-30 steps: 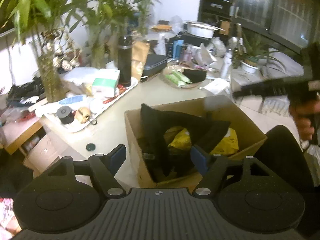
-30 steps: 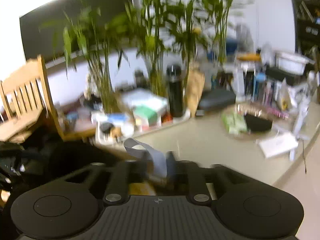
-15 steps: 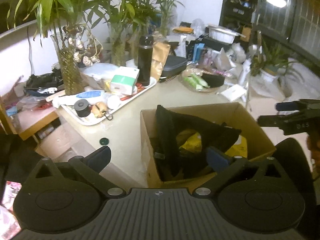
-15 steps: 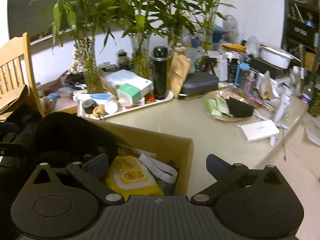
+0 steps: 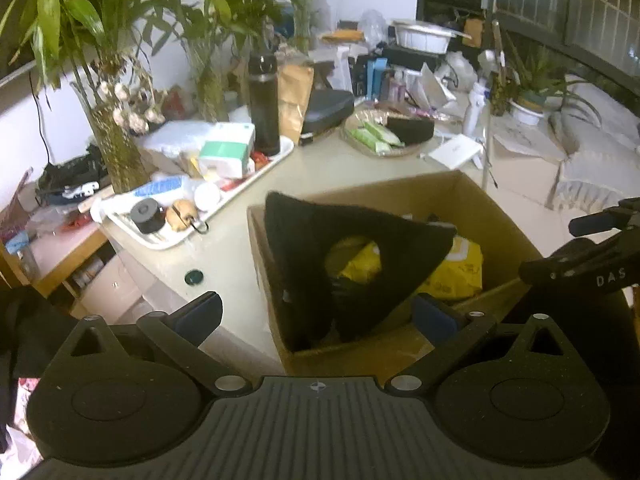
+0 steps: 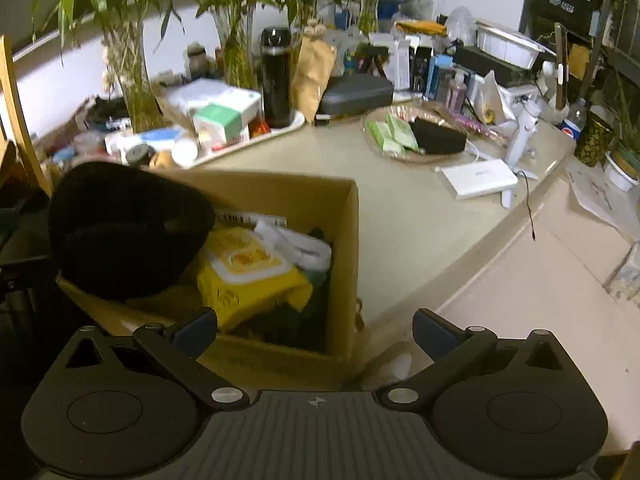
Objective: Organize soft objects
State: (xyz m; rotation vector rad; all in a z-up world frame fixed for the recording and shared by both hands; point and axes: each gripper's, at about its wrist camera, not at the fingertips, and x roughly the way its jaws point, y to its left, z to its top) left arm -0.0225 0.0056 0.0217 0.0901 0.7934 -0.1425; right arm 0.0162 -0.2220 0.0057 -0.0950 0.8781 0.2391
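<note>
- Box [image 5: 496,216]: cardboard, open-topped, on the counter [image 5: 240,240].
- Black cloth [image 5: 352,240]: draped over the box's near-left corner, partly inside.
- Yellow pack [image 6: 248,276]: in the box, beside a white strap [image 6: 296,244].
- Left gripper [image 5: 316,316]: fingers spread wide, holding nothing, near the box.
- Right gripper [image 6: 316,328]: fingers spread wide, holding nothing, over the box's right corner.
- Tray [image 5: 256,184]: behind the box, with a flask [image 5: 264,104].

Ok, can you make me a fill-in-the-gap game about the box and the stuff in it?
1. The cardboard box sits on the ____.
2. The packet inside the box is ____.
3. Both grippers, left and right, are ____.
4. The hat draped over the box is ____.

Missing words: table; yellow; open; black
</note>
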